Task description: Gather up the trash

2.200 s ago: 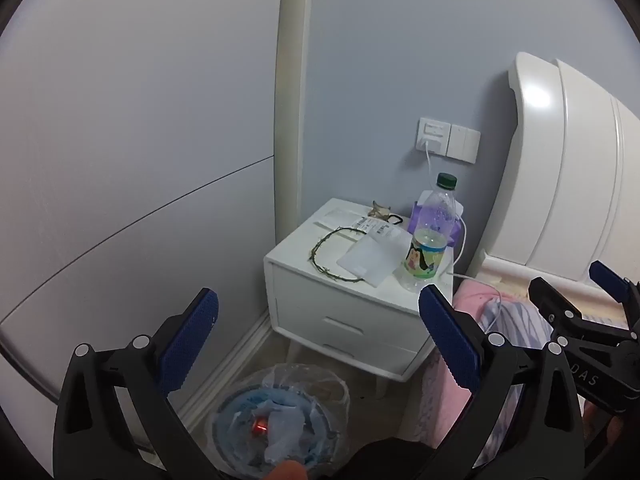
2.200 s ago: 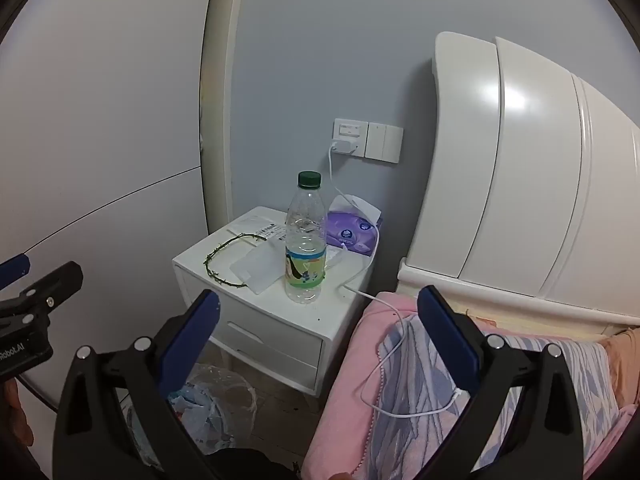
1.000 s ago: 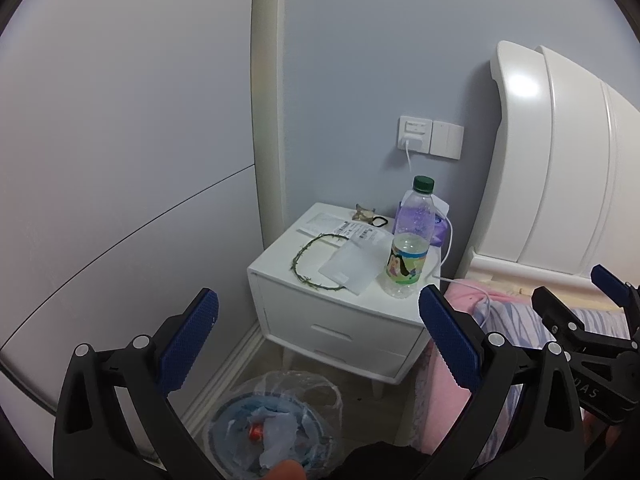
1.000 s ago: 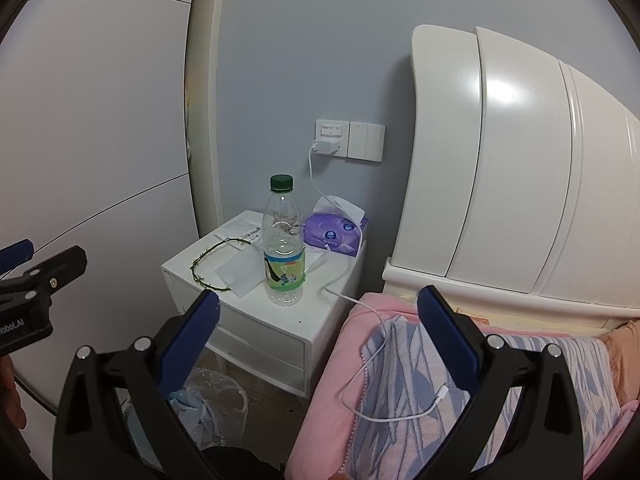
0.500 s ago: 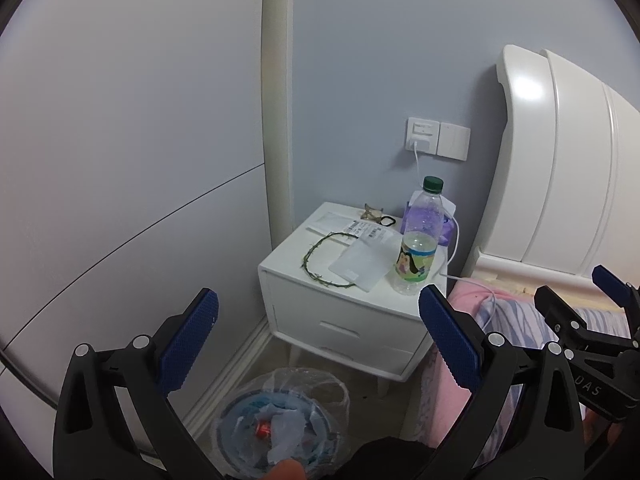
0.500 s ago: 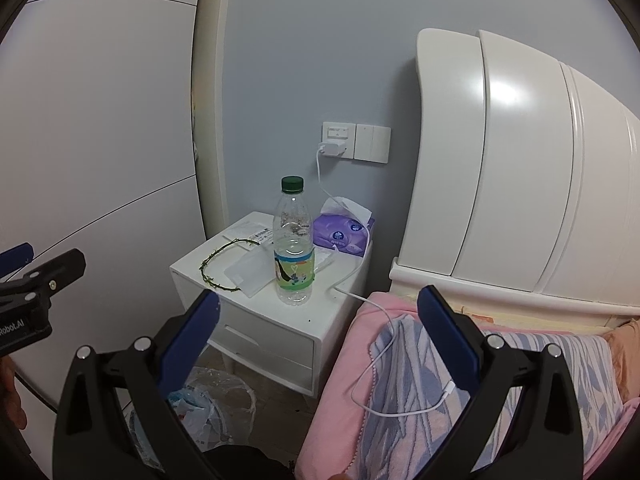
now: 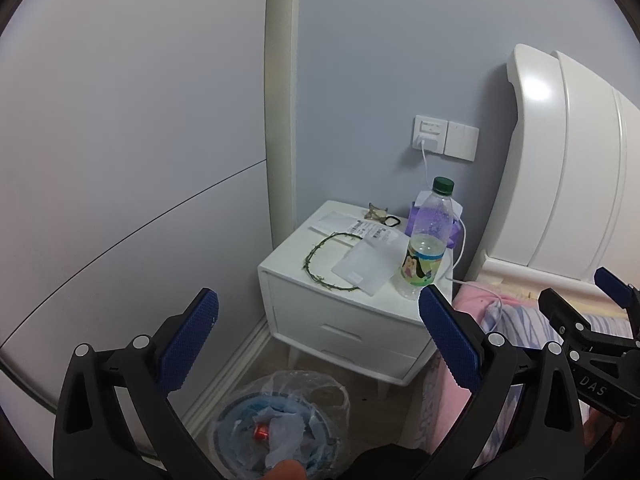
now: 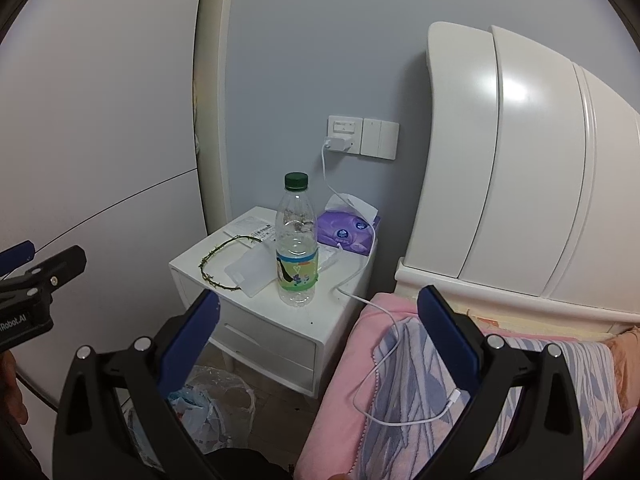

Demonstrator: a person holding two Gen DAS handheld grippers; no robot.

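A clear plastic bottle [image 8: 297, 240] with a green cap stands upright on a white nightstand [image 8: 256, 320]; it also shows in the left wrist view [image 7: 426, 246]. A lined trash bin [image 7: 280, 428] holding crumpled scraps sits on the floor in front of the nightstand, and its bag shows in the right wrist view [image 8: 212, 404]. My left gripper [image 7: 318, 314] is open and empty above the bin. My right gripper [image 8: 318, 314] is open and empty, short of the bottle. A green wire ring [image 8: 224, 264] and flat white packets [image 8: 250, 270] lie on the nightstand.
A purple tissue pack [image 8: 348, 232] sits at the back of the nightstand. A white charging cable [image 8: 372, 320] runs from the wall socket [image 8: 344, 136] onto the pink and striped bedding [image 8: 420, 380]. The white headboard [image 8: 520, 160] stands right; walls close off the left.
Both grippers have shifted slightly; the nightstand and bottle sit a little nearer and more to the right in the views than a second ago. Both grippers stay open.
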